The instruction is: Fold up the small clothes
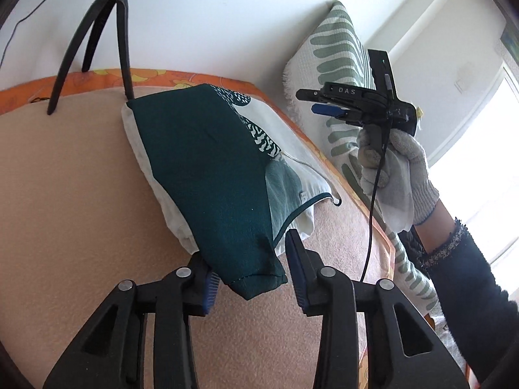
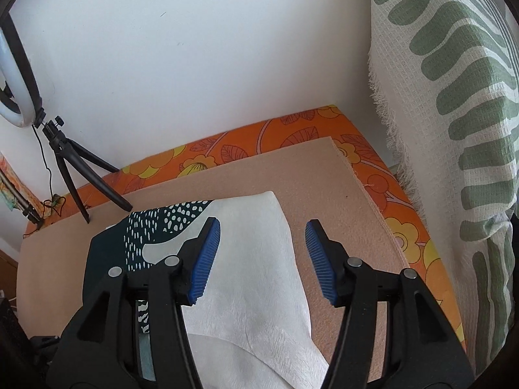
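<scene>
A small garment (image 1: 207, 175), dark green and white with a dotted print, lies partly folded on the beige mat (image 1: 65, 194). My left gripper (image 1: 253, 269) is open, its jaws on either side of the garment's near green corner, not closed on it. The right gripper (image 1: 324, 102) shows in the left wrist view, held up in a gloved hand above the mat's right edge. In the right wrist view my right gripper (image 2: 262, 259) is open and empty, above the garment's white part (image 2: 256, 278).
An orange floral mattress (image 2: 292, 129) lies under the mat against a white wall. A black tripod (image 2: 74, 168) with a ring light stands at the back left. A green-and-white patterned throw (image 2: 454, 129) hangs at the right.
</scene>
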The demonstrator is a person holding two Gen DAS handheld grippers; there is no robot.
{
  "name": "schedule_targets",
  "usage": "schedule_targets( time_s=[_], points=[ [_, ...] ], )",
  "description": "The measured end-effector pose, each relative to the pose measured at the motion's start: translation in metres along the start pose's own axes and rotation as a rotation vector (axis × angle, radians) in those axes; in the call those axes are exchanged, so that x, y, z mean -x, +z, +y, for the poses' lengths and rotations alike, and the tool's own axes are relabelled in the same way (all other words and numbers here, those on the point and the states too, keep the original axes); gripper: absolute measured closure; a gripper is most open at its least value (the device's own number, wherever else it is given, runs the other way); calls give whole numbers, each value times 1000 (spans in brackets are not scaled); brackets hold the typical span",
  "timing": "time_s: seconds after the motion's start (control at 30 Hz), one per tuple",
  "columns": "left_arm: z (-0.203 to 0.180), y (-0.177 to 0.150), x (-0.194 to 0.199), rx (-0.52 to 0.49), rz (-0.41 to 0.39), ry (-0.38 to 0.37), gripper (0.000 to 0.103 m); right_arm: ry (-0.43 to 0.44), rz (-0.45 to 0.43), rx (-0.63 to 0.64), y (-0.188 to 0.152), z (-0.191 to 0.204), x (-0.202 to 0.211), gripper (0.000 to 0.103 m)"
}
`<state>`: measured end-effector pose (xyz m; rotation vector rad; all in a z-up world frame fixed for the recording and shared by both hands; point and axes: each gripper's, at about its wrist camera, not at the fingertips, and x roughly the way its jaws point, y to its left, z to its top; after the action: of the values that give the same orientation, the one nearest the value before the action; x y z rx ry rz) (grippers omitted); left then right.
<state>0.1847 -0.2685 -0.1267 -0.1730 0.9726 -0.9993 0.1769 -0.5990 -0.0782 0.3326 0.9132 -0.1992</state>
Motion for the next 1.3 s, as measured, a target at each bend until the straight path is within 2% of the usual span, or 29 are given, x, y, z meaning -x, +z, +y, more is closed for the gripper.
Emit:
schedule_targets(
  time_s=[0.1, 0.23, 0.4, 0.53, 0.57, 0.67, 0.73, 0.77, 0.9, 0.97, 1.07, 1.17, 1.27, 1.3],
  points=[
    [25, 20, 11, 34, -63, 41, 52, 41, -11, 29, -18, 17, 13, 45],
    [64, 48, 12, 189, -114, 22, 52, 91, -19, 78, -38, 46, 24, 45],
    [98, 80, -28, 309, -109, 1, 52, 119, -4, 144, -51, 75, 23, 45],
    [107, 90, -52, 335, -101, -13, 55, 112, 9, 181, -60, 84, 18, 45],
    [109, 91, -59, 348, -91, -28, 58, 120, 12, 181, -62, 84, 17, 45],
    [112, 95, -71, 374, -74, -2, 98, 126, 11, 188, -66, 85, 13, 45],
    [106, 99, -71, 343, -95, 6, 100, 142, 14, 199, -68, 89, 10, 45],
    [99, 101, -68, 298, -112, 47, 100, 141, 17, 213, -69, 91, 8, 45],
    [82, 107, -62, 124, -164, 291, 101, 69, 58, 273, -75, 99, -7, 45],
    [81, 106, -62, 79, -173, 371, 101, 44, 92, 272, -79, 97, -16, 45],
    [83, 105, -60, 61, -154, 400, 101, 29, 113, 247, -82, 89, -20, 45],
    [79, 101, -51, 40, -143, 385, 100, 50, 100, 195, -82, 81, -8, 45],
    [68, 95, -36, 5, -145, 375, 91, 52, 73, 158, -83, 78, 9, 45],
    [64, 93, -31, -7, -149, 372, 91, 54, 64, 145, -83, 78, 16, 45]
  ],
)
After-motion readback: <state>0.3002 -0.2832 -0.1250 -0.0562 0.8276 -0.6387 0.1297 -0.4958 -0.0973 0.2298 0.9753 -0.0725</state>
